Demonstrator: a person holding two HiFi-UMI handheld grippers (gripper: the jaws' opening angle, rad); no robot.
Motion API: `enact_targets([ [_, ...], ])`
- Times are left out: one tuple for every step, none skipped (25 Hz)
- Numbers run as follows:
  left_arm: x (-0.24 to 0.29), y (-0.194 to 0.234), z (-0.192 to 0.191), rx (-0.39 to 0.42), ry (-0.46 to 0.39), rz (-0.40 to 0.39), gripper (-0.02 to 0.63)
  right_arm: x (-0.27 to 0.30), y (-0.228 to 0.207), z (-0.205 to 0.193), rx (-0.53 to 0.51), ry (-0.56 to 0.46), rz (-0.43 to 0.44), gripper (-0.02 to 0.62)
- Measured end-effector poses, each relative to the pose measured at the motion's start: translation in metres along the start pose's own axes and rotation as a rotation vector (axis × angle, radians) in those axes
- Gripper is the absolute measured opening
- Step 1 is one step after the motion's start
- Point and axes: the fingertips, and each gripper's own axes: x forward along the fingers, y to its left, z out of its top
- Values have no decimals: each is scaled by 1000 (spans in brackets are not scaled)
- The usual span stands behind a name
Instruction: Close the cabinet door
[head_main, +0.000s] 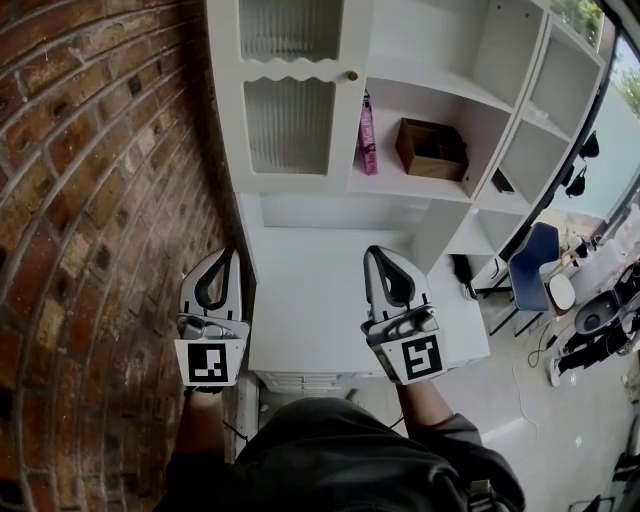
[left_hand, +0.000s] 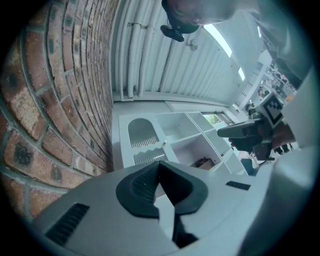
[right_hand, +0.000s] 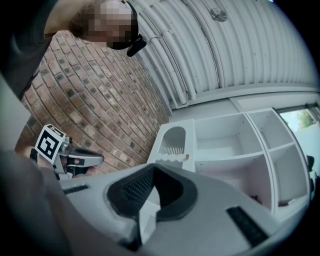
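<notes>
- A brick wall (head_main: 90, 200) fills the left of the head view.
- A white cabinet (head_main: 508, 50) of open shelves spans the top centre and right, above a white counter (head_main: 310, 300).
- The cabinet door (head_main: 290, 100), with ribbed panes, sits at upper centre and looks flush with the cabinet front.
- The left gripper (head_main: 228, 256) and right gripper (head_main: 375, 251) hover at lower centre, apart from the door, each with jaws pressed together on nothing.
- A brown box (head_main: 432, 148) and a pink book (head_main: 367, 135) stand on a shelf right of the door.
- A small knob (head_main: 351, 76) sits on the door's right edge.
</notes>
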Motion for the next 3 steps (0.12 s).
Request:
enact_targets([
  [1,0,0,-14,-3,2,2,0,-1,0,0,1,-1,0],
  [1,-1,0,-21,-5,2,2,0,-1,0,-1,2,-2,0],
  [2,-1,0,-26,-6,2,2,-1,-2,-1,-1,3,-2,0],
])
